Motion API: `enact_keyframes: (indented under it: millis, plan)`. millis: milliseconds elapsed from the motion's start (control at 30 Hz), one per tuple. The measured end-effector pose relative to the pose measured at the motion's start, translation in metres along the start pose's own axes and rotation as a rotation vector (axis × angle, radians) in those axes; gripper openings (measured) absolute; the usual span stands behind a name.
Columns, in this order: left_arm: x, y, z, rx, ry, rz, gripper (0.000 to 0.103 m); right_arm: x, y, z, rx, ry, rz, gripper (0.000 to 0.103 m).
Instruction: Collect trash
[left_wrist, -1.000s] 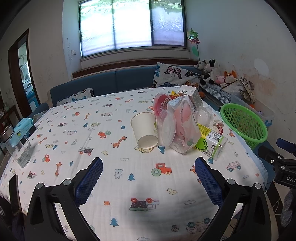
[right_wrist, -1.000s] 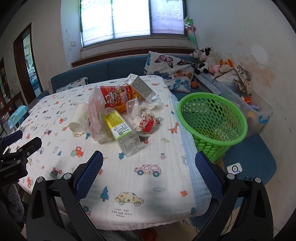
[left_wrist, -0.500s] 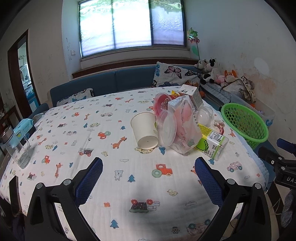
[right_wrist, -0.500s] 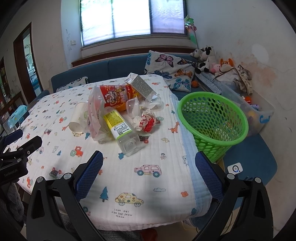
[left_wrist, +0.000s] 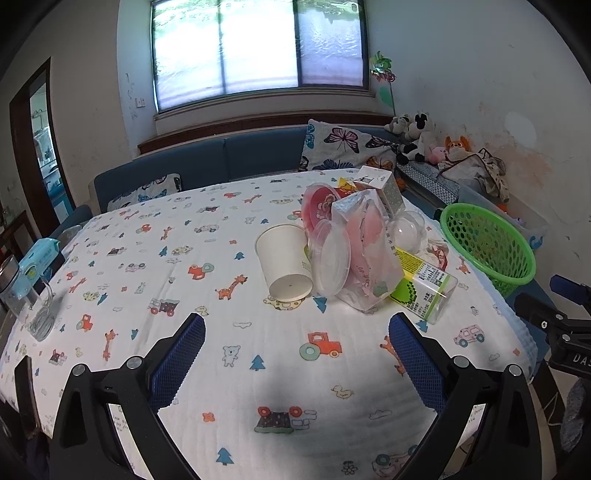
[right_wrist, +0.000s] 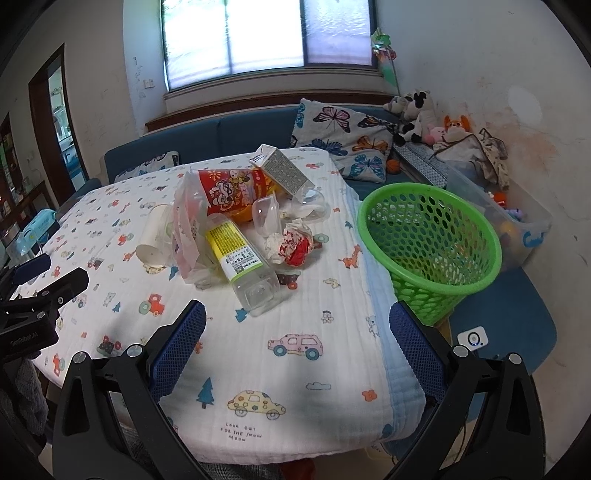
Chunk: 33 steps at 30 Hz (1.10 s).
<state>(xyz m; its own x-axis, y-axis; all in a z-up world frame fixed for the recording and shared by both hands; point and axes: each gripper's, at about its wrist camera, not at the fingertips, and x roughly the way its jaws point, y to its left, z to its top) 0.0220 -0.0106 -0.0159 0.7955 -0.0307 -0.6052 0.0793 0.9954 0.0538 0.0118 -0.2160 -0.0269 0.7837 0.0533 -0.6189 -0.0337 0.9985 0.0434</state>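
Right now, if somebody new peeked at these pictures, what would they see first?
Probably the heap of trash in the middle of the cartoon-print tablecloth: a tipped white paper cup, a clear bottle with a yellow label and a crumpled red-and-white wrapper. Next, the bright green basket beside the table's right edge. Both claws, left and right, hang open and empty.
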Motion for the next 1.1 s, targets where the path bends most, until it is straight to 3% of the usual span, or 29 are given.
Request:
enact_keyframes:
  millis: [433, 1100]
  plan:
    - [0.009, 0.026, 0.011, -0.025, 0.004, 0.041, 0.096, 0.019, 0.010, 0.021, -0.030, 0.018, 0.085, 0.096]
    - [0.027, 0.069, 0.013, -0.085, 0.032, 0.079, 0.095, 0.088, 0.084, 0.065, -0.166, 0.077, 0.238, 0.070]
